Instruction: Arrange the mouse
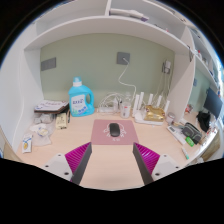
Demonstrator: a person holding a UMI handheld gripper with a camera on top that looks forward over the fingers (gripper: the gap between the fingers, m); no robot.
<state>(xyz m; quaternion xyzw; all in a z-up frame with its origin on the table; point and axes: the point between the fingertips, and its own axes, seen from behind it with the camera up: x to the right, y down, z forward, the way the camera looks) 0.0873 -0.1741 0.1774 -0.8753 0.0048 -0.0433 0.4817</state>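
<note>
A dark mouse (pixel 114 129) lies on a pink mouse mat (pixel 112 133) on the light wooden desk (pixel 60 148), beyond my fingers and about midway between them. My gripper (pixel 112 160) is open and empty. Its two fingers with magenta pads (pixel 78 156) stand wide apart over the bare desk, short of the mat's near edge. Nothing is between them.
A blue detergent bottle (pixel 81 98) stands at the back left, with clutter (pixel 47 120) beside it. A white router with antennas (pixel 148 104) and small items stand at the back right. More things, with a monitor (pixel 212 103), crowd the right side. Shelves hang above.
</note>
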